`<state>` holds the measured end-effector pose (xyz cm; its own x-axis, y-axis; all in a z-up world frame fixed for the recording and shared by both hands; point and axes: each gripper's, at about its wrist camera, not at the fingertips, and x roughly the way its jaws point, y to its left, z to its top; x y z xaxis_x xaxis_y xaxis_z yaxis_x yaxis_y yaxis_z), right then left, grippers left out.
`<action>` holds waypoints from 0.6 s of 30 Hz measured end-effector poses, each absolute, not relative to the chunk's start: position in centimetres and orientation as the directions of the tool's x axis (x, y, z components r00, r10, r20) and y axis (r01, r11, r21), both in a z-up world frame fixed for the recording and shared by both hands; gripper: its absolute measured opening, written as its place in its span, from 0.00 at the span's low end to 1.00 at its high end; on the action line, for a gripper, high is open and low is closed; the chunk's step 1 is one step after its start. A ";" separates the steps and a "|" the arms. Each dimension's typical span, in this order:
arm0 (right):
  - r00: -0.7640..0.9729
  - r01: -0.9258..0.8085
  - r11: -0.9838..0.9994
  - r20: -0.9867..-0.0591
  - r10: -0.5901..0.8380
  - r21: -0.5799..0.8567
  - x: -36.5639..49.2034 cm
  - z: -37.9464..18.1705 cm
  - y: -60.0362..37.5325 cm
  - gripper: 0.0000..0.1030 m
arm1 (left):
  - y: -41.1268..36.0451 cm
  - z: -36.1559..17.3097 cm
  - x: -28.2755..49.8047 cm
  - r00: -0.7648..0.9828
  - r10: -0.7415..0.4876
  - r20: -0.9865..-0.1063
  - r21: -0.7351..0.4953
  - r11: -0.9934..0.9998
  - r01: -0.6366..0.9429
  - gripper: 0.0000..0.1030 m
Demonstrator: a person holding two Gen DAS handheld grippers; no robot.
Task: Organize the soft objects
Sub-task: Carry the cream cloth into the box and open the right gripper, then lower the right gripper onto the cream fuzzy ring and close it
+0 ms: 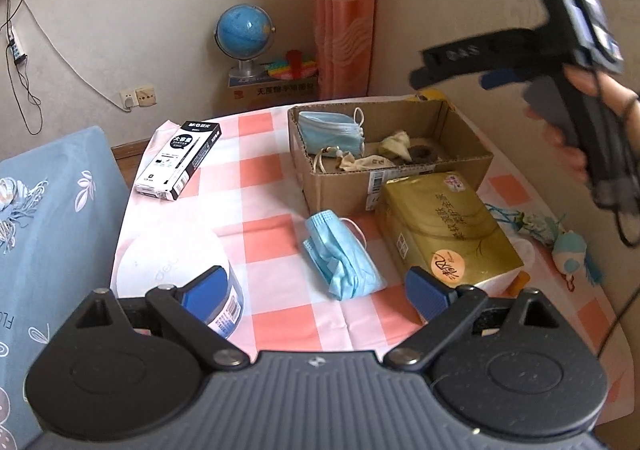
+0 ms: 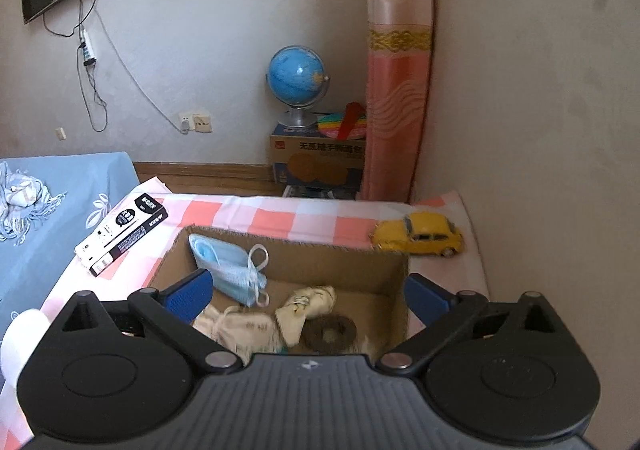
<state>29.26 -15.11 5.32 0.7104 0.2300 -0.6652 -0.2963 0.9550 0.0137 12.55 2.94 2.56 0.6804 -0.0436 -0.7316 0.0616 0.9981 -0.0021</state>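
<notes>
One face mask lies loose on the counter before the box; left tongs gape above it. Lower, pinch mid-fold. Right tongs hang apart over the box.

Crumpled blue mask on checked cloth, another mask, perhaps pouches, inside cardboard box

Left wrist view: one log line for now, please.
left hand-held gripper: open, empty | mask: on table, outside box | right hand-held gripper: open, above box
</notes>
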 end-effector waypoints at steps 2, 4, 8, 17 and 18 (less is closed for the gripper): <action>0.716 -0.288 0.958 -0.660 0.228 0.019 27.7 5.6 -15.7 1.00 | 3.0 2.6 12.4 0.683 -0.043 -0.729 -0.001 0.998 0.061 0.93; 0.728 -0.272 0.962 -0.648 0.223 0.026 25.8 5.9 -16.4 1.00 | 3.2 2.6 12.3 0.687 -0.042 -0.726 -0.001 0.998 0.060 0.93; 0.748 -0.253 0.966 -0.622 0.230 0.053 22.0 6.2 -18.0 1.00 | 3.3 2.4 12.1 0.690 -0.044 -0.722 -0.004 0.998 0.060 0.93; 0.768 -0.228 0.971 -0.599 0.225 0.073 14.3 4.0 -20.1 1.00 | 3.1 0.9 11.9 0.672 -0.056 -0.738 -0.014 0.998 0.068 0.93; 0.763 -0.231 0.970 -0.606 0.225 0.070 13.6 3.6 -20.1 1.00 | 3.1 0.8 11.9 0.670 -0.057 -0.740 -0.016 0.998 0.067 0.93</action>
